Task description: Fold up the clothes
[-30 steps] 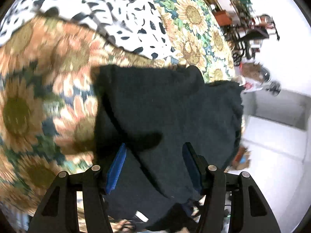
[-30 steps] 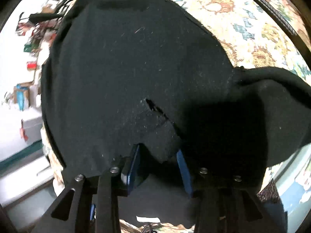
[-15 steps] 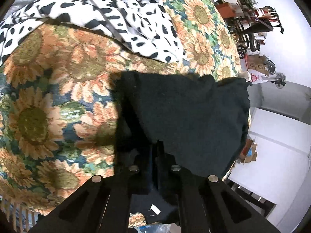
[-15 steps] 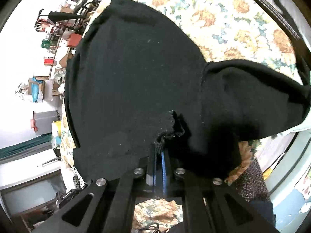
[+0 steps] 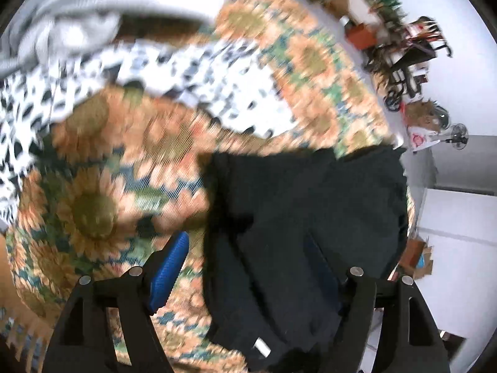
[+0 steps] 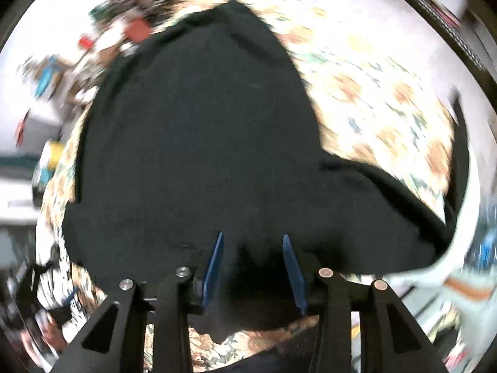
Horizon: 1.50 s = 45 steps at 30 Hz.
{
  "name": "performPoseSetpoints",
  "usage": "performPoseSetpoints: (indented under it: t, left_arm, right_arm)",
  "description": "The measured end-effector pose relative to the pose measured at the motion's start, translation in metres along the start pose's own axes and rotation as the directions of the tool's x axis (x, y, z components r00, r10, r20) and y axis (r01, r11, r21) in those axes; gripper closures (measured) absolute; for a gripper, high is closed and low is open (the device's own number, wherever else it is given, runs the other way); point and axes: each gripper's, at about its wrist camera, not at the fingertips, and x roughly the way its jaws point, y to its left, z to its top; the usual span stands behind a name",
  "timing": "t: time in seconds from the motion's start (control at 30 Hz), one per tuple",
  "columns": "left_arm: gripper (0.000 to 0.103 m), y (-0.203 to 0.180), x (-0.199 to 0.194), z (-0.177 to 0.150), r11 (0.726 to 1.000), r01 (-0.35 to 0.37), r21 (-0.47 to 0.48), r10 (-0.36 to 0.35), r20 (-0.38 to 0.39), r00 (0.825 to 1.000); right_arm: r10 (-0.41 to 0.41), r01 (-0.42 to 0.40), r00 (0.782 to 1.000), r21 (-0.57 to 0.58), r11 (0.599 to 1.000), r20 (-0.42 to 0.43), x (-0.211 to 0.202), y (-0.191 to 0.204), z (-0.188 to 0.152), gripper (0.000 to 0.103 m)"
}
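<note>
On the sunflower-print bedspread [image 5: 93, 208], near its edge, the black knit garment [image 5: 298, 223] lies in a partly folded heap, floor showing just past it.

Change vs half a sec back: both grippers were pinched shut on the black fabric, now both have let go. L gripper [image 5: 245, 267] jaws have just been opening and stand wide; blue pad on one side is over bare bedspread, the other sits over the garment, nothing clamped between. R gripper [image 6: 253, 264] jaws have also just been opening, to a mid gap; blue pads [image 6: 214, 264] hover over the black cloth w/o pressing it, as far as the blur lets me tell. Both views look further from the cloth than before, so both hands seem to be lifting off.

Meaning, imo: that fold pass is released, garment stays where dropped. Shape's still uneven, one lobe [image 6: 388, 217] sticks out to the side in R view, so prob another fold or a tidy-up is due.

White fabric with black spots [image 5: 198, 77] and grey-white cloth [image 5: 62, 25] lie further back, apart from the black piece, prob next in queue.
</note>
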Motion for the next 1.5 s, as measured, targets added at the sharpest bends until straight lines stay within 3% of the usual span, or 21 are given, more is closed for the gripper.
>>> performPoseSetpoints:
  t: [0.07,0.13,0.23,0.33,0.43,0.5,0.6,0.63,0.73,0.8,0.93,1.03,1.13,1.2,1.27,1.4,1.5]
  left_arm:
    - [0.026,-0.016,0.006,-0.002,0.998,0.013,0.063,-0.011,-0.029,1.0]
    - [0.026,-0.026,0.014,-0.009,0.993,0.023,0.113,-0.016,-0.057,0.998]
    - [0.026,-0.049,0.052,-0.024,0.981,-0.042,0.188,0.061,-0.094,0.994]
    - [0.027,-0.05,0.078,-0.039,0.957,-0.118,0.266,0.155,-0.121,0.98]
    - [0.024,-0.061,0.08,-0.051,0.911,-0.171,0.376,0.22,-0.092,0.971]
    - [0.024,-0.07,0.075,-0.057,0.899,-0.172,0.403,0.236,-0.114,0.965]
    - [0.024,-0.085,0.07,-0.065,0.879,-0.131,0.458,0.216,-0.138,0.967]
    - [0.024,-0.09,0.068,-0.067,0.87,-0.114,0.48,0.205,-0.143,0.968]
    - [0.024,-0.104,0.071,-0.067,0.789,-0.232,0.569,0.287,-0.006,0.958]
    - [0.024,-0.108,0.075,-0.065,0.74,-0.276,0.614,0.307,0.058,0.95]
    - [0.023,-0.114,0.105,-0.06,0.563,-0.279,0.778,0.366,0.068,0.928]
    - [0.016,-0.109,0.104,-0.057,0.566,-0.225,0.793,0.321,0.04,0.946]
    - [0.012,-0.11,0.107,-0.064,0.532,-0.227,0.816,0.329,0.047,0.943]
    - [0.002,-0.113,0.112,-0.067,0.522,-0.223,0.823,0.337,0.041,0.94]
    - [0.0,-0.116,0.116,-0.072,0.498,-0.241,0.833,0.358,0.055,0.932]
    - [0.0,-0.12,0.118,-0.068,0.527,-0.247,0.813,0.371,0.042,0.928]
    - [0.0,-0.122,0.118,-0.069,0.52,-0.261,0.813,0.381,0.053,0.923]
  right_arm:
    - [0.02,-0.021,1.0,-0.076,0.997,-0.007,0.006,0.015,0.004,0.059]
    - [-0.009,0.001,0.998,-0.121,0.993,-0.065,0.023,0.029,0.004,0.059]
    - [-0.038,0.015,0.989,-0.154,0.988,-0.145,0.05,0.05,-0.004,0.057]
    - [-0.139,0.092,0.964,-0.208,0.974,-0.225,0.073,0.05,-0.013,0.044]
    - [-0.173,0.112,0.962,-0.274,0.955,-0.213,0.071,0.058,-0.016,0.036]
    - [-0.195,0.132,0.957,-0.279,0.951,-0.213,0.067,0.06,-0.014,0.036]
    - [-0.199,0.139,0.961,-0.286,0.948,-0.191,0.062,0.067,-0.007,0.036]
    - [-0.238,0.179,0.958,-0.319,0.93,-0.157,0.061,0.073,-0.006,0.035]
    - [-0.319,0.273,0.946,-0.395,0.877,-0.055,0.066,0.087,-0.004,0.027]
    - [-0.331,0.277,0.942,-0.416,0.866,-0.061,0.079,0.09,-0.006,0.026]
    - [-0.322,0.262,0.943,-0.419,0.869,-0.079,0.098,0.094,-0.012,0.016]
    - [-0.348,0.276,0.933,-0.438,0.855,-0.091,0.104,0.1,-0.012,0.012]
    - [-0.342,0.26,0.928,-0.405,0.877,-0.144,0.111,0.1,-0.005,0.005]
    - [-0.35,0.262,0.922,-0.404,0.877,-0.162,0.116,0.102,-0.002,0.001]
    - [-0.365,0.272,0.915,-0.404,0.873,-0.173,0.12,0.105,0.0,0.0]
    - [-0.366,0.276,0.915,-0.402,0.873,-0.167,0.122,0.107,0.0,0.0]
    - [-0.371,0.283,0.914,-0.4,0.872,-0.162,0.123,0.109,0.0,0.0]
